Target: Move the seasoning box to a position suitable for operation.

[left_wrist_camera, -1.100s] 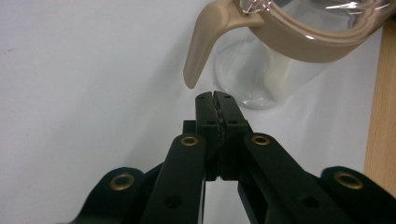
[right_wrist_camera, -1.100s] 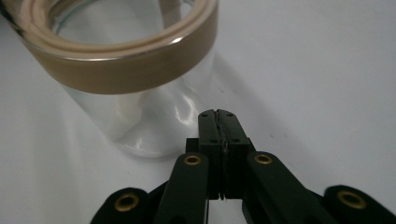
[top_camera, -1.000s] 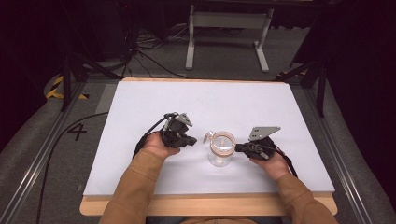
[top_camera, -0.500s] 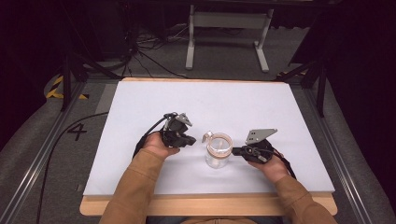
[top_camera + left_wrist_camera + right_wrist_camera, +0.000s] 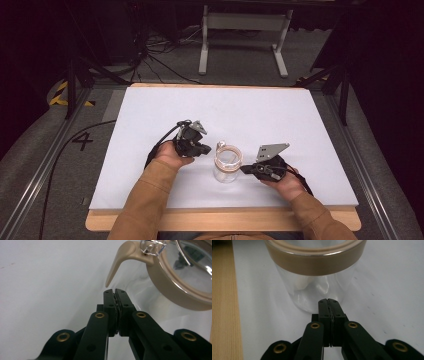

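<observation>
A clear glass jar (image 5: 226,166) with a tan rim band and a glass lid stands near the table's front, between my two grippers. My left gripper (image 5: 204,148) is just left of the jar, shut and empty. In the left gripper view its tips (image 5: 115,291) sit right below the jar's tan latch lever (image 5: 119,258), apart from it, with the jar's rim (image 5: 172,290) to the right. My right gripper (image 5: 243,169) is shut and empty at the jar's right side. In the right gripper view its tips (image 5: 328,300) are close to the glass wall of the jar (image 5: 312,293), low down.
The white table top (image 5: 225,110) has open room behind and to both sides of the jar. A wooden front edge (image 5: 220,220) runs below my forearms. A metal stand (image 5: 240,30) and cables lie on the floor beyond the table.
The jar and my right gripper have shifted slightly toward the table's front. The left gripper has hardly moved.
</observation>
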Tool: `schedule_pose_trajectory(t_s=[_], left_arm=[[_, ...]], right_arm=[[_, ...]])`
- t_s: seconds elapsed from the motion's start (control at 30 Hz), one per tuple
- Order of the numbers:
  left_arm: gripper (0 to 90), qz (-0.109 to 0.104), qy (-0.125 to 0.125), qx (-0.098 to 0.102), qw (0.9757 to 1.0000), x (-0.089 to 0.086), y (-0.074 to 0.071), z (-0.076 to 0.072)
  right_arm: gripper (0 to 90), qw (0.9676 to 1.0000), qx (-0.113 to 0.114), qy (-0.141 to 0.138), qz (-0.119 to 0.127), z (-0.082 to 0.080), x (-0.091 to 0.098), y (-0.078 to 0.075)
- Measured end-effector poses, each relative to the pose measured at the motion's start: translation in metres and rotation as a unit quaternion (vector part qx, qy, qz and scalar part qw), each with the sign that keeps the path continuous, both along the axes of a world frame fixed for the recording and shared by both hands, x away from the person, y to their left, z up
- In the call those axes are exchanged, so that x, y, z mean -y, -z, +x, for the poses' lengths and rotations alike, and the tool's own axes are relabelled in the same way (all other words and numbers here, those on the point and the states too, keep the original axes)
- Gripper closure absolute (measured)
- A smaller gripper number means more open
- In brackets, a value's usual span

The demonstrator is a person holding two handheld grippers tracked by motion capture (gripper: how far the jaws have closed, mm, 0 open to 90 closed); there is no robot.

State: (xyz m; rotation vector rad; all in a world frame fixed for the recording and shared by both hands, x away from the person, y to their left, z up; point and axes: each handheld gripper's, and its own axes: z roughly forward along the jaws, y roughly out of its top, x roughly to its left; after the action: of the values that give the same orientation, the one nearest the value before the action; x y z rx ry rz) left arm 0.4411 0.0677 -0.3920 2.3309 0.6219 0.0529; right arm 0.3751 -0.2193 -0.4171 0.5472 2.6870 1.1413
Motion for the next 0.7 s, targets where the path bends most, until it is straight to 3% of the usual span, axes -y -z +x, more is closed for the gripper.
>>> schedule_pose_trajectory(t_s=[0.07,0.17,0.2,0.3,0.4,0.43,0.5,0.57,0.7], left_arm=[[87.7,0.001,-0.004,0.002,1.0,-0.003,-0.002,0.0],[87.7,-0.017,-0.013,0.008,0.9997,-0.009,-0.003,0.002],[87.7,-0.029,-0.02,0.005,0.9994,-0.01,-0.002,0.002],[88.0,-0.037,-0.032,-0.007,0.9988,-0.015,-0.003,0.006],[89.6,-0.042,-0.061,-0.031,0.9967,-0.018,-0.004,0.01],[89.7,-0.045,-0.065,-0.028,0.9965,-0.019,-0.004,0.011],[89.7,-0.048,-0.066,-0.029,0.9963,-0.02,-0.005,0.011],[89.7,-0.054,-0.06,-0.015,0.9966,-0.021,-0.007,0.009],[89.7,-0.049,-0.056,-0.012,0.9971,-0.021,-0.012,0.007]], right_arm=[[89.7,1.0,0.0,-0.006,0.0,-0.001,-0.003,0.0],[89.7,0.9999,-0.002,-0.012,0.003,-0.003,-0.007,0.001],[89.7,0.9999,-0.004,-0.015,0.002,-0.003,-0.008,0.001],[89.6,0.9998,-0.005,-0.019,0.001,-0.005,-0.013,0.003],[89.6,0.9997,-0.002,-0.024,-0.001,-0.007,-0.018,0.005],[89.6,0.9996,-0.005,-0.026,0.003,-0.007,-0.02,0.005],[89.6,0.9996,-0.006,-0.027,0.004,-0.007,-0.021,0.005],[89.6,0.9993,-0.006,-0.035,0.007,-0.008,-0.026,0.007],[89.5,0.9993,0.0,-0.038,0.0,-0.008,-0.028,0.007]])
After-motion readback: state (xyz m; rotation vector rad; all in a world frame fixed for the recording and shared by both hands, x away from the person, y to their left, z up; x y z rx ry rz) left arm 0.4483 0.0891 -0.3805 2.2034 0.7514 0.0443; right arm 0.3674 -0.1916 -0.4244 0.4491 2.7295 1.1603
